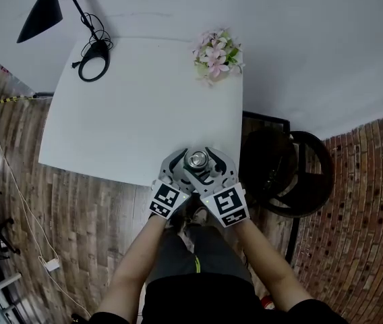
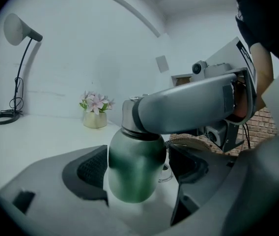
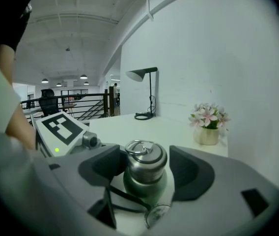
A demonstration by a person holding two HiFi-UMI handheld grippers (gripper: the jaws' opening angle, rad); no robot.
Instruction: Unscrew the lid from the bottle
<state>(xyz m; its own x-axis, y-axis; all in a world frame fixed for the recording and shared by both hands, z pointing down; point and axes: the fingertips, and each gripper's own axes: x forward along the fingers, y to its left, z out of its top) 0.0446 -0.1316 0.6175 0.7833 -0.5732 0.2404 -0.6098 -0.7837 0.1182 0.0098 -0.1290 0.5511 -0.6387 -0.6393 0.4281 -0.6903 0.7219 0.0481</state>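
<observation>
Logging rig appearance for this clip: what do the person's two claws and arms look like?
The left claw and right claw are smooth grey mouldings with dark textured pads. Each carries a cube of black-and-white square markers; a small green light glows beside one. The person wears a black short-sleeved top; forearms are bare.

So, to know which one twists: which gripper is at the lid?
The right gripper: its open jaws flank the steel lid; the left gripper brackets the green bottle body below.

Upright green bottle (image 2: 134,168), ringed steel lid (image 3: 147,163) on, at near edge of white table (image 1: 131,113)
</observation>
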